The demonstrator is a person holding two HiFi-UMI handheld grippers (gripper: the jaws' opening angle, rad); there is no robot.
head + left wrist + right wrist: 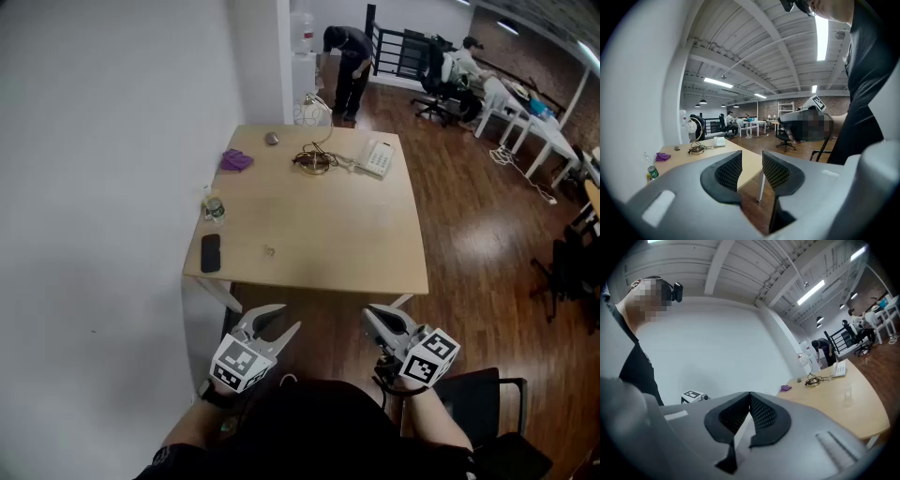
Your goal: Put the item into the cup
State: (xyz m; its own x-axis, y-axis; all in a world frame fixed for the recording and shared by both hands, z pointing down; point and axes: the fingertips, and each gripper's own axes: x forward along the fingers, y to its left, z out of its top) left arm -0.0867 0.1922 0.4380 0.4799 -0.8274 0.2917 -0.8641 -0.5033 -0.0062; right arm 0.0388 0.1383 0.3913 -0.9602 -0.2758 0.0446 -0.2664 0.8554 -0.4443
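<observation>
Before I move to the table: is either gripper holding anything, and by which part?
Nothing is held. The left gripper has its jaws apart with nothing between them; the right gripper has its jaws closed together, empty.

One wooden table (375, 253) bears one black phone (210, 252), one small bottle (215, 208), one purple cloth (235, 160), one white desk telephone (376, 157), one tangle of cable (315, 162), one small grey object (272, 139) and one clear cup (847, 393). There are two grippers, the left gripper (281, 321) and the right gripper (370, 319). Two people are at the back, a standing person (349, 56) and a seated person (461, 64).
</observation>
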